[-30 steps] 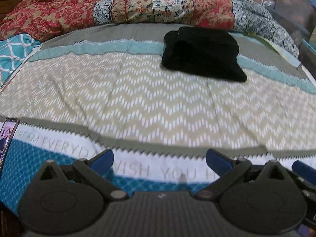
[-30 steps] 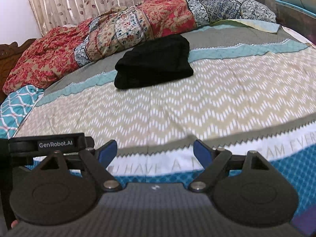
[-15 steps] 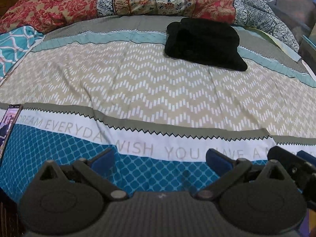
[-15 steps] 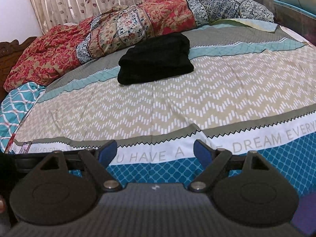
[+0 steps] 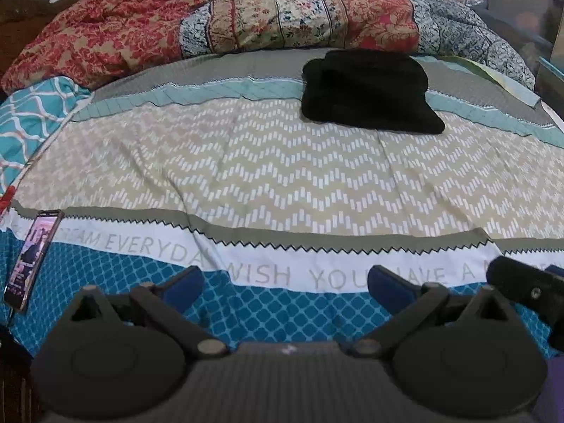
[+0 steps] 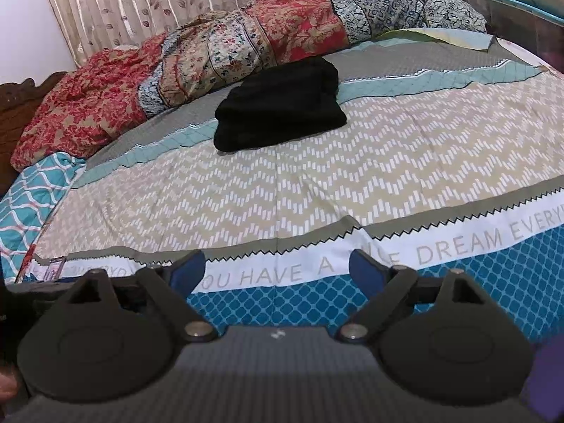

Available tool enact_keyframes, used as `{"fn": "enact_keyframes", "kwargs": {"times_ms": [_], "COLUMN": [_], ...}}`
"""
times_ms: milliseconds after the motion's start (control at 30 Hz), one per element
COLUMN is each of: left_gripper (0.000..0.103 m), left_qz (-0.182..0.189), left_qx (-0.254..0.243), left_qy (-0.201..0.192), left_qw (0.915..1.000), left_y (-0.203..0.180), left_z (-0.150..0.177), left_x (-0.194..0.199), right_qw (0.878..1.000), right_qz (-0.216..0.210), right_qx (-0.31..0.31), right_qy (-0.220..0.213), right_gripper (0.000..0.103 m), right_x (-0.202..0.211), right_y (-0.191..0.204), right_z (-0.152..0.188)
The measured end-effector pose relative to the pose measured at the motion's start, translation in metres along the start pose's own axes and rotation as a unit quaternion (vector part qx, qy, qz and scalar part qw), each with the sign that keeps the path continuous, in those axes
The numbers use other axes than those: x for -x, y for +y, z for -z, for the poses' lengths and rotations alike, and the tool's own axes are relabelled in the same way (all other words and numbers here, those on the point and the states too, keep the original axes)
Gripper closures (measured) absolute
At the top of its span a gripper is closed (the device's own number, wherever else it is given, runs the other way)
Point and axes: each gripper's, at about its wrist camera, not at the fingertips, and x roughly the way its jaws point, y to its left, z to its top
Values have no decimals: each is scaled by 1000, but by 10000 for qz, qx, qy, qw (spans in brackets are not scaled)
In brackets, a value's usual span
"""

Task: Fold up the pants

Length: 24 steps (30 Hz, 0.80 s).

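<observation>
Both grippers stand spread and empty above the near edge of the bed (image 5: 282, 176): the left gripper (image 5: 285, 280) and the right gripper (image 6: 276, 269), side by side. The black pants (image 5: 366, 93) lie folded in a compact stack far across the bed, just before the bunched floral quilt (image 5: 246, 24), while a phone (image 5: 33, 257) rests at the left edge.

Patterned bed (image 5: 282, 183) carries folded black pants (image 5: 370, 91), rumpled quilt (image 5: 246, 24), phone (image 5: 33, 257)

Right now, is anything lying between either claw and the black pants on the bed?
Nothing visible: only bare bedsheet separates the open left claw and open right claw from the pants. The phone lies off to the left.
</observation>
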Motion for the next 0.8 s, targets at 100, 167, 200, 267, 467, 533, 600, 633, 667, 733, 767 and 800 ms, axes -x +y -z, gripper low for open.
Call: {"fn": "enact_keyframes", "kwargs": {"times_ms": [100, 167, 200, 267, 467, 533, 600, 633, 667, 733, 767, 800], "left_gripper": [0, 0, 0, 0, 0, 0, 0, 0, 0, 0, 0, 0], "left_qz": [-93, -115, -84, 35, -249, -365, -372, -306, -235, -189, -199, -224], "left_qx": [90, 57, 50, 49, -48, -138, -131, -126, -139, -181, -217, -238], "left_qy": [-187, -332, -384, -434, -723, -762, -611, -475, -319, -101, -37, -13], "left_qw": [9997, 9994, 9992, 9990, 9971, 9963, 9974, 9983, 9991, 9996, 9996, 9995], "left_y": [5, 5, 6, 5, -2, -3, -2, -2, -1, -2, -2, -2], "left_z": [0, 1, 1, 2, 6, 7, 9, 9, 10, 12, 13, 15], "left_x": [5, 9, 11, 15, 26, 27, 26, 24, 21, 16, 14, 13], "right_qw": [10000, 9999, 9998, 9997, 9987, 9984, 9981, 9982, 9982, 9979, 9977, 9975], "right_qz": [25, 139, 172, 201, 485, 548, 598, 581, 549, 483, 438, 434], "right_qx": [-18, -67, -88, -136, -116, -102, -128, -171, -229, -349, -405, -441], "right_qy": [-28, -9, -5, 16, 62, 30, 7, 33, 97, 245, 313, 340], "right_gripper": [12, 11, 11, 11, 10, 10, 10, 10, 10, 10, 10, 10], "right_x": [3, 5, 7, 11, 18, 19, 19, 18, 16, 11, 9, 9], "right_y": [-2, -3, -3, -4, -1, -1, -1, -2, -3, -4, -6, -5], "right_z": [3, 6, 8, 12, 18, 19, 21, 21, 22, 22, 22, 22]}}
